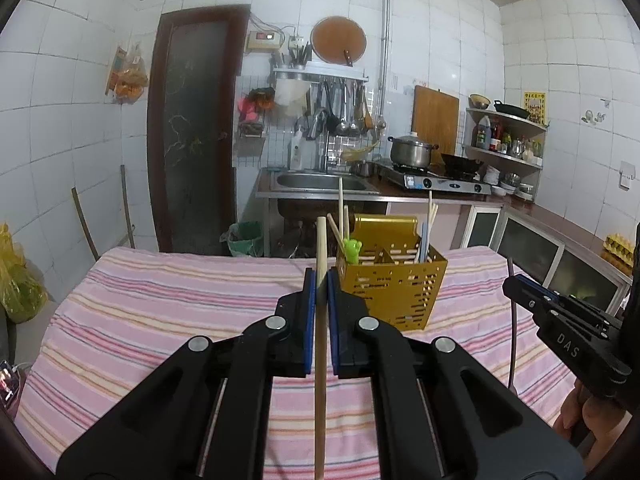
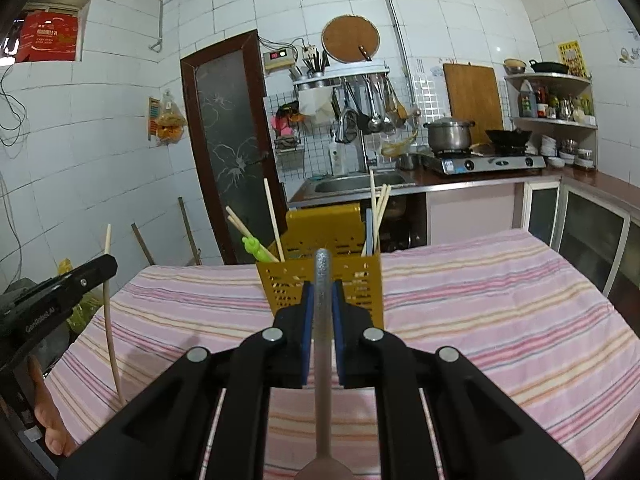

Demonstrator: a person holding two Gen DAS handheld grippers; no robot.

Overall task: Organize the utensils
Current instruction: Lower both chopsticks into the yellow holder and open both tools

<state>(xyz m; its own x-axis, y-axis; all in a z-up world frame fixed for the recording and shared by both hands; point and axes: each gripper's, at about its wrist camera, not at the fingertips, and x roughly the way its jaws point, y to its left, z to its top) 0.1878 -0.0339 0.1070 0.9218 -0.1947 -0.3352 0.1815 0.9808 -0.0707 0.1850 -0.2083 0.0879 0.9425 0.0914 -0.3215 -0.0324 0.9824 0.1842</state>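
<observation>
**Both tools loaded, holder at the far edge of the bench**

Your left tool (image 1: 320,280) was clamped tight on a wooden chopstick (image 1: 320,248), its pads pressed against the stick on both sides; the stick ran up between the fingers and stood clear above their tips. Your right tool (image 2: 322,292) was closed just as firmly on the grey metal handle of a spoon (image 2: 322,320), with the bowl end hanging low at the bottom edge of the right wrist view.

The gold perforated utensil holder (image 1: 390,280) stood on the striped cloth (image 1: 160,312) covering the bench, toward its far edge and near the middle. It already carried several chopsticks and a green-topped piece (image 1: 352,249) in its compartments.

Seen from the left wrist, your right tool's arm bore the letters "DAS". Seen from the right wrist, your left tool's arm carried white lettering that looked like "GenRobot.AI". A red box (image 2: 47,38) high on the wall had print too small to read.
</observation>
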